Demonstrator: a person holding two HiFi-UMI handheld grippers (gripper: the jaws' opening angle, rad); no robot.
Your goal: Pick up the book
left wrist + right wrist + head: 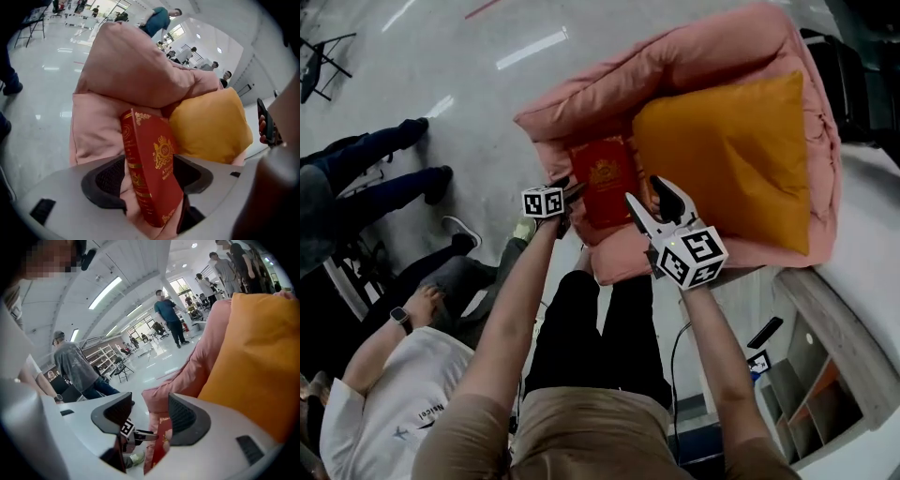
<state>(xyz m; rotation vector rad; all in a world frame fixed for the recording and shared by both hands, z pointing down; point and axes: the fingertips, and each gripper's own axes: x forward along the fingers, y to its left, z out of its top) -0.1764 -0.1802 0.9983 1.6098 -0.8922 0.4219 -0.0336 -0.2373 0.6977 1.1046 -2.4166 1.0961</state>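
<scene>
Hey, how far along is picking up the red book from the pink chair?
Early. Done: both grippers are at the book, which rests on the pink chair beside the orange pillow. In hand: the left gripper straddles the book, jaws open, pads not pressing; the right gripper is open at its other edge. Left: close on it and lift.

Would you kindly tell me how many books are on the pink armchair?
1: a red book stands on the pink armchair, beside the orange cushion, between the left gripper's open jaws. Others could be hidden under the cushion.
</scene>
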